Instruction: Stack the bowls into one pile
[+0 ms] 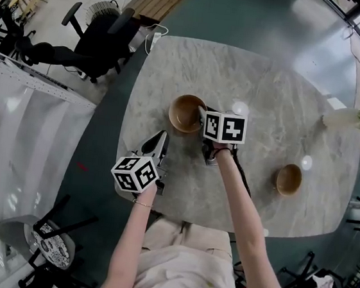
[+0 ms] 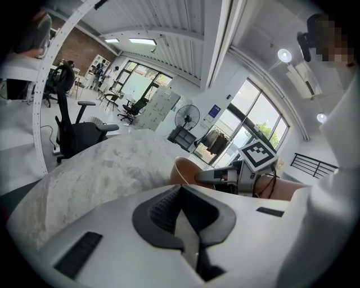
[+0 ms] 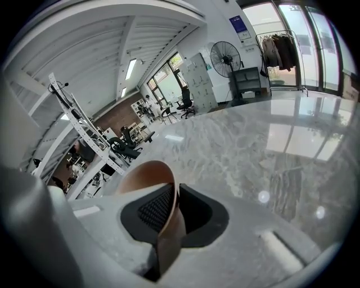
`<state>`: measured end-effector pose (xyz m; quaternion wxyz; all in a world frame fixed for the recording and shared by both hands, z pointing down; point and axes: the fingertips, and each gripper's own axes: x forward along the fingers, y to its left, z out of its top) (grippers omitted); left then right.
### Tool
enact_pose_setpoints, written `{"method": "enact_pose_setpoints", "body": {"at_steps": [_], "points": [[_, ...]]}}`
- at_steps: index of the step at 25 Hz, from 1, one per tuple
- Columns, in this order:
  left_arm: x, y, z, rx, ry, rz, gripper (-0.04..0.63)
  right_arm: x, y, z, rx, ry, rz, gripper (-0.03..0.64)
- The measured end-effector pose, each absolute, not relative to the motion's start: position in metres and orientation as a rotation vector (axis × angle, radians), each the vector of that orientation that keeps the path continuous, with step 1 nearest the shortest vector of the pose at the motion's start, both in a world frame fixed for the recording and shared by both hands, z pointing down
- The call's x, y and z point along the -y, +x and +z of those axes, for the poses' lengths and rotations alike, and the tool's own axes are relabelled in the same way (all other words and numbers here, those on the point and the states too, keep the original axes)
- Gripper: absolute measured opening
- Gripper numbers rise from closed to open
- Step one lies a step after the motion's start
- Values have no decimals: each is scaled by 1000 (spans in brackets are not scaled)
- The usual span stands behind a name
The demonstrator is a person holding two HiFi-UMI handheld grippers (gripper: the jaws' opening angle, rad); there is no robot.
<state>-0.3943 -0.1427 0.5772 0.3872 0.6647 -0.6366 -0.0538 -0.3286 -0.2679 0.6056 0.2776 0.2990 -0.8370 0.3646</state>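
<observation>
The pale marble surface [image 1: 270,86] takes up most of the head view and is bare apart from two brown bowls set well apart. The centre bowl [image 1: 187,113] sits upright near the middle. The second bowl [image 1: 288,179] sits upright towards the right edge, and nothing is touching it. No pile has been started, so in my judgement this is the first pick: one bowl has to be carried across and dropped into the other.

The right gripper [image 1: 202,115] reaches in over the surface and slants downward to the centre bowl's right-hand rim. Its own view shows why it comes in at that angle. One finger sits inside the bowl [image 3: 143,180] and one outside, and the fingers [image 3: 156,209] are clamped on the thin wall, which runs edge-on between the ribbed pads. Gripping the rim this way looks like the only practical hold on a bowl too wide to span. It leaves the weight hanging off one side, so the bowl may tip when it is lifted.

The left gripper [image 1: 163,137] hangs just beside that bowl on the near left side without touching it. In its own view its fingers [image 2: 169,208] are pressed together with nothing between them, and they point towards the bowl [image 2: 185,171] and the right gripper [image 2: 216,177]. It seems to be parked out of the way.
</observation>
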Motion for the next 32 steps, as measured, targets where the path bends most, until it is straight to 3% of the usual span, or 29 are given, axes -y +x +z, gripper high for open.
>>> {"method": "enact_pose_setpoints", "body": {"at_steps": [13,32], "points": [[141,-373,565,1604,1740,-119,0,260,-294,575,2309,847,1038,32],[132,-251,539,1546,1835,-110,0,239,-157,534,2366,944,1080,32]]}}
